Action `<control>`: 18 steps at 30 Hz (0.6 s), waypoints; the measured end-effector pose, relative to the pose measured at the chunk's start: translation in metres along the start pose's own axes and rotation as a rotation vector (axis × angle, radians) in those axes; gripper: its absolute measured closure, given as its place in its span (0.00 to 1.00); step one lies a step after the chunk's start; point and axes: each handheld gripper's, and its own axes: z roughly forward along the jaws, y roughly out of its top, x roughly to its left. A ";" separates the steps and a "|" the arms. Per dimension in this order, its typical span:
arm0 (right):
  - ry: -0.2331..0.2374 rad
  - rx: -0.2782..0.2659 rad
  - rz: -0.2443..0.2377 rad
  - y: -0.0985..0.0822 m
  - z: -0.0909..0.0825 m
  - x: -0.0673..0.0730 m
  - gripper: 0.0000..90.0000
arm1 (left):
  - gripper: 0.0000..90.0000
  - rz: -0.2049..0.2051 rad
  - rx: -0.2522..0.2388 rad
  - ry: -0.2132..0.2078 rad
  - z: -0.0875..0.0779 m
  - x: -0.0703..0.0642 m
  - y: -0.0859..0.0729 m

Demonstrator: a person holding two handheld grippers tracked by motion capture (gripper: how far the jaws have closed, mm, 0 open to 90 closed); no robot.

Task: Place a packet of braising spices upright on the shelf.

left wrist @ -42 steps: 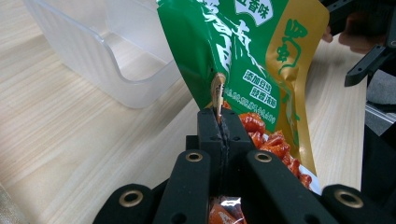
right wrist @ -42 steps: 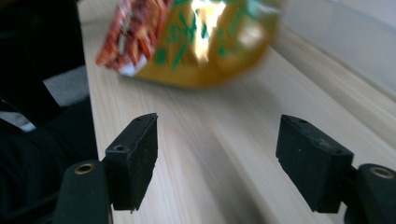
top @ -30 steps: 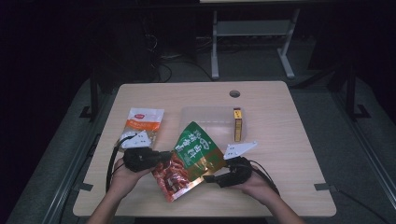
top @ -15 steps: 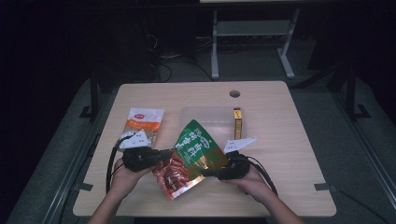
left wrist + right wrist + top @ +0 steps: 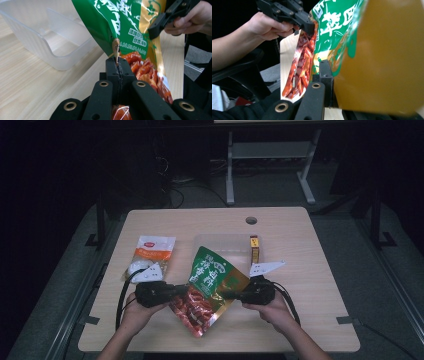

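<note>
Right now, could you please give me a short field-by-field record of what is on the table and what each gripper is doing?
held item: green snack bag, lifted between both grippers, in front of the clear plastic container
left gripper: shut on the bag's edge
right gripper: jaws have just been closing, now shut on the bag's opposite edge
other items: orange-and-white packet at the table's left; small yellow box beside the container
table: light wood
</note>
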 end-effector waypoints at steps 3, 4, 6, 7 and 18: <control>-0.014 -0.004 -0.007 0.003 -0.003 0.001 0.99 | 1.00 0.003 0.016 -0.008 0.002 -0.001 -0.001; -0.020 -0.007 -0.011 0.004 -0.005 0.001 0.99 | 1.00 0.008 0.022 -0.010 0.004 -0.002 -0.001; -0.024 -0.022 -0.016 0.006 -0.009 0.001 1.00 | 0.99 0.026 0.045 -0.012 0.007 -0.003 -0.002; -0.031 -0.023 -0.018 0.007 -0.010 0.001 1.00 | 0.99 0.027 0.049 -0.013 0.008 -0.003 -0.003; -0.019 -0.003 -0.099 0.016 -0.016 0.011 1.00 | 0.88 0.035 0.053 0.027 0.007 0.001 -0.006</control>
